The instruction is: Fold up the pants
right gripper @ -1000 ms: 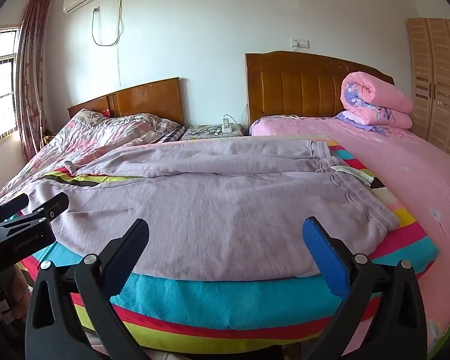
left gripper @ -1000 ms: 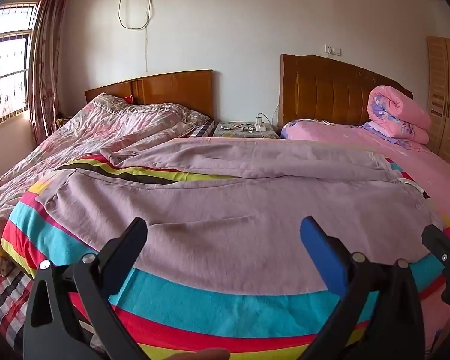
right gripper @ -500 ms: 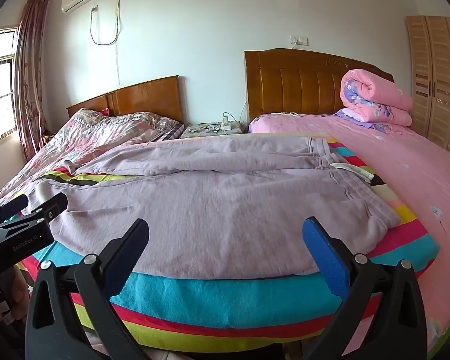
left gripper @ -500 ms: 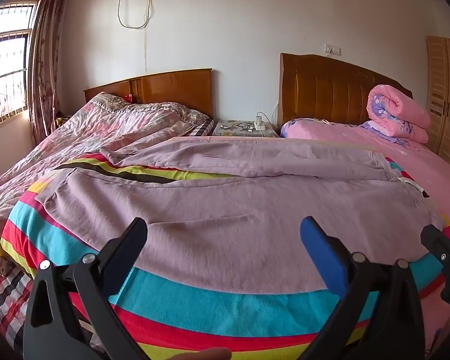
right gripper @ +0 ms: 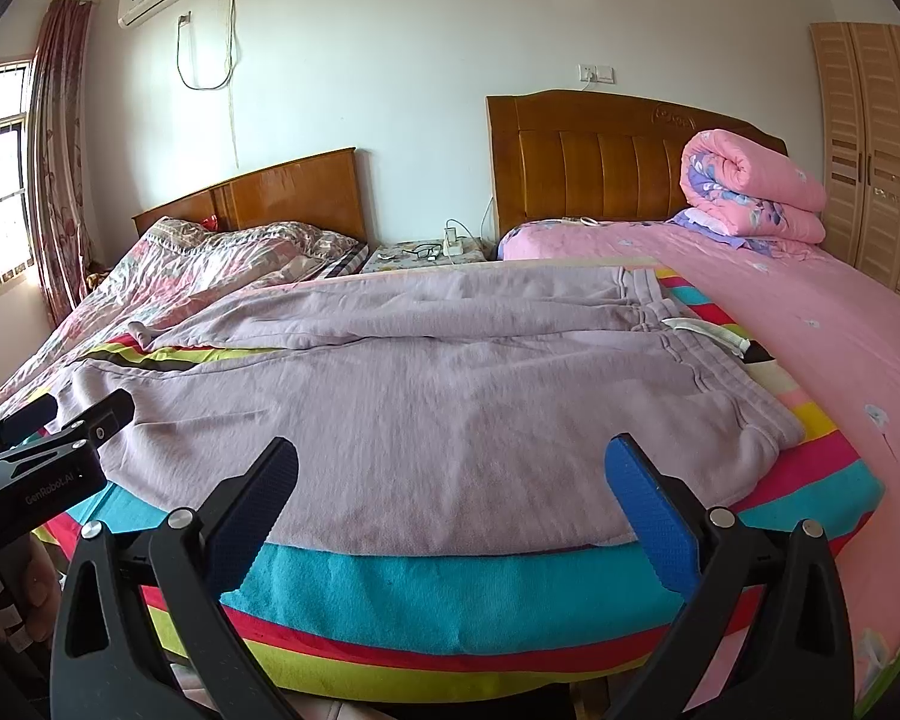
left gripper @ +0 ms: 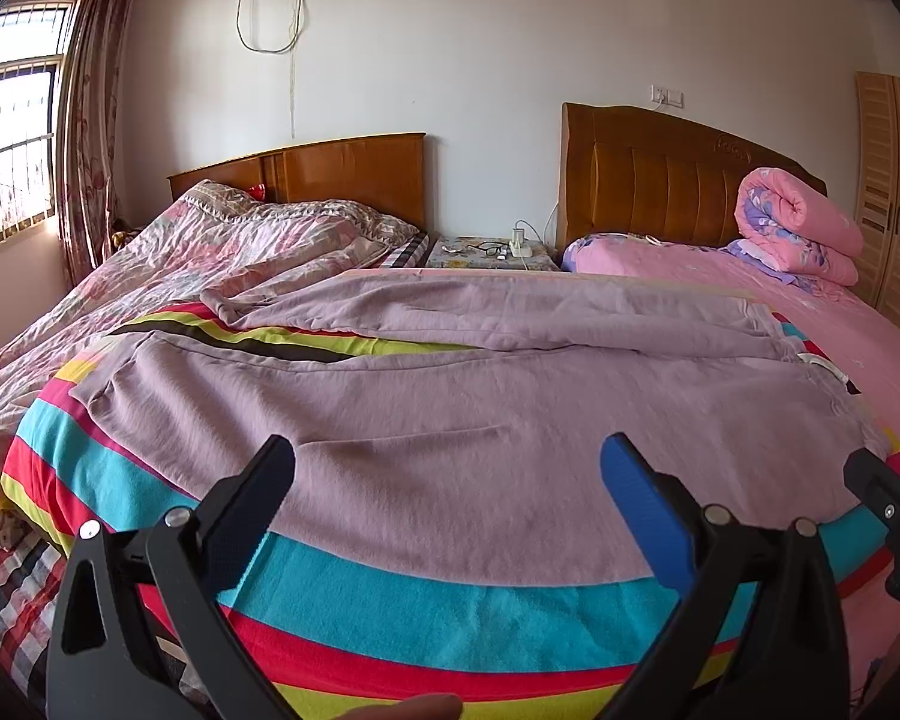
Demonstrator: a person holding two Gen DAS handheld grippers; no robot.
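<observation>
- Here I am at the near edge of the bed, both my tools held low and level so the whole garment sits in front of me.
- The pants (left gripper: 450,420) lie spread flat on the striped blanket (left gripper: 426,612), waistband off to my right and the legs running away to my left; one leg lies nearest me, the other beyond it with a strip of blanket showing between them.
- My left gripper (left gripper: 447,468) hangs just short of the near leg's edge, jaws spread wide, nothing in them. I'd say it's parked there because that hem side is its job.
- My right gripper (right gripper: 450,468) is the same story: fingers released, empty, hovering above the cloth's near edge towards the waistband (right gripper: 726,396).
- In the right view, the left tool shows at the far left, over the leg end: the two of us bracket the garment.
- My read: no fold made yet; the near edge looks like the natural thing to pinch and carry over the far leg.
- Soft knit, so it may sag between two grips.
</observation>
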